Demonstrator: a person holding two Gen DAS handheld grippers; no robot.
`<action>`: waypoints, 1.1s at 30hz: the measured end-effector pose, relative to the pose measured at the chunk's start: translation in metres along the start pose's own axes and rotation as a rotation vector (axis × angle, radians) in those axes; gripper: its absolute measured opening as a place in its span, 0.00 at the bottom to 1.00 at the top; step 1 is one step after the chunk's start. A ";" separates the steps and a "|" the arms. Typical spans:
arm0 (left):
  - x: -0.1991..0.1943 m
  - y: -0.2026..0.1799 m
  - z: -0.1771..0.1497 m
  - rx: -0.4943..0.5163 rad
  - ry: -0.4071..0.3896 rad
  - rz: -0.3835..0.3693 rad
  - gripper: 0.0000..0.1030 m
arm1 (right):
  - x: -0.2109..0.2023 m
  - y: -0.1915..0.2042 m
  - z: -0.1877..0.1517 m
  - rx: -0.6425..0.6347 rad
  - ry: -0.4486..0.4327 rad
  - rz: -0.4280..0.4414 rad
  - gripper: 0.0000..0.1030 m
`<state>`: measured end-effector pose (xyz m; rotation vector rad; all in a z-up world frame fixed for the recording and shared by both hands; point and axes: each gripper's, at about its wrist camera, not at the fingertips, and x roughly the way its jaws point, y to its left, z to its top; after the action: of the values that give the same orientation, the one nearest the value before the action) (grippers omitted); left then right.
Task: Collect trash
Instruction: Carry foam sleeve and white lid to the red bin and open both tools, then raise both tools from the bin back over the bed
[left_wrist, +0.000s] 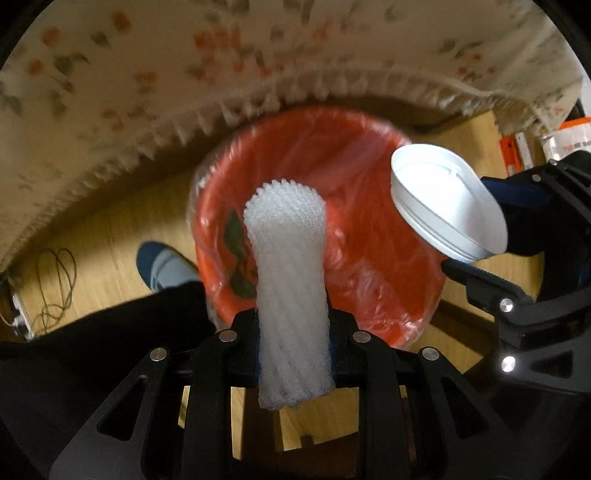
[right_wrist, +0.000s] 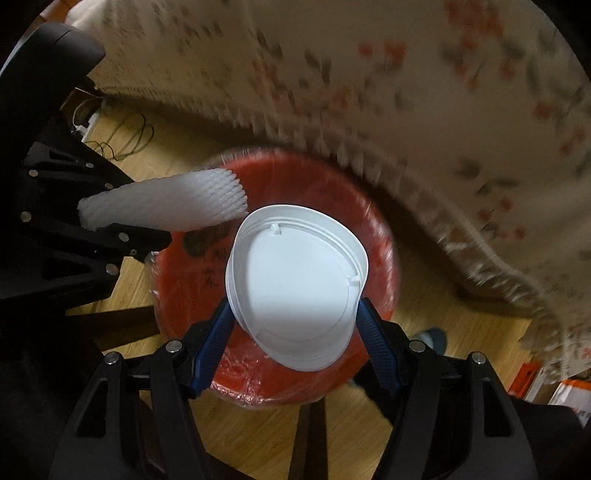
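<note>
My left gripper (left_wrist: 294, 343) is shut on a white foam net sleeve (left_wrist: 288, 266) and holds it over a red bin (left_wrist: 369, 229) lined with clear plastic. My right gripper (right_wrist: 295, 314) is shut on a squeezed white plastic lid (right_wrist: 295, 291) above the same red bin (right_wrist: 192, 280). The lid also shows at the right of the left wrist view (left_wrist: 443, 199). The foam sleeve also shows at the left of the right wrist view (right_wrist: 166, 203). Both items hang above the bin's opening.
The bin stands on a wooden floor (left_wrist: 110, 236) beside a table draped with a floral, fringed cloth (left_wrist: 147, 74). A person's foot (left_wrist: 162, 266) is left of the bin. Loose cable (left_wrist: 55, 280) lies on the floor. Orange packaging (right_wrist: 561, 391) lies at the right.
</note>
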<state>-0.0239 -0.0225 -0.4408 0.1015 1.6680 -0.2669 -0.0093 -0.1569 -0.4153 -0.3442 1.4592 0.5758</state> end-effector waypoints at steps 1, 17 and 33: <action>0.006 0.000 0.001 0.002 0.019 -0.003 0.24 | 0.003 0.000 -0.001 -0.002 0.007 0.001 0.65; 0.039 -0.008 0.015 0.020 0.101 -0.010 0.55 | 0.041 0.002 -0.002 -0.015 0.118 0.023 0.74; 0.028 0.001 0.020 -0.032 0.057 0.026 0.75 | 0.041 -0.002 -0.003 0.017 0.114 0.023 0.95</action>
<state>-0.0079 -0.0288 -0.4709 0.1077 1.7256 -0.2197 -0.0106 -0.1537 -0.4559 -0.3515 1.5785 0.5696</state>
